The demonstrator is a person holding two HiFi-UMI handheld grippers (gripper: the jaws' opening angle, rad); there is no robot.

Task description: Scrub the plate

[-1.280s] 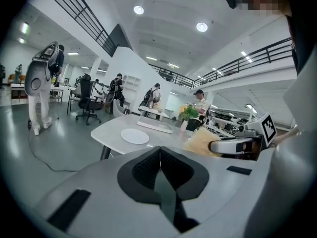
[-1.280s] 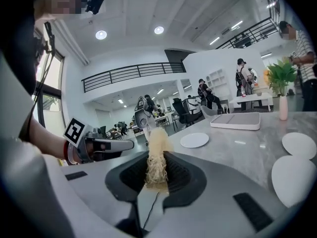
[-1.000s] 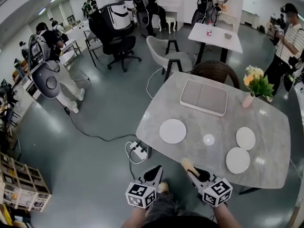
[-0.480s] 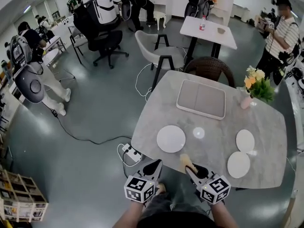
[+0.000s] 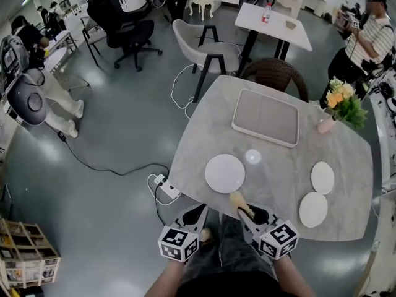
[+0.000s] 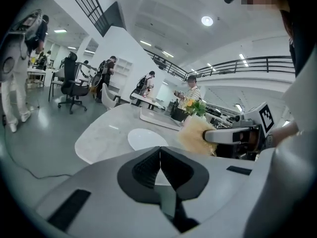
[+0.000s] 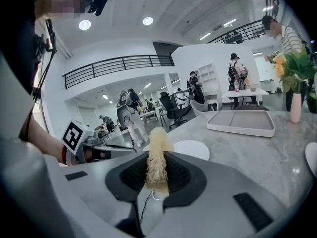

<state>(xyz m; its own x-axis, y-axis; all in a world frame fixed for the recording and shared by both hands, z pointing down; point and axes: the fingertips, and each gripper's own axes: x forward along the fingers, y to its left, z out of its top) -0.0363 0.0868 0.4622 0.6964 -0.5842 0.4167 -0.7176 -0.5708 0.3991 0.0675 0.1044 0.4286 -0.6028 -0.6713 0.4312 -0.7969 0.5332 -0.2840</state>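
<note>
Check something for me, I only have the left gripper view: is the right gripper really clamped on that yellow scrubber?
Observer: Yes. In the right gripper view the right gripper has its jaws shut on the scrubber, which sticks out beyond them.
Operator: Is it on the plate?
Observer: No. In the head view its tip stops just short of the near plate, off its rim.
Operator: I see one plate only. More?
Observer: Yes. A second plate and a third plate lie on the right side of the table.
</note>
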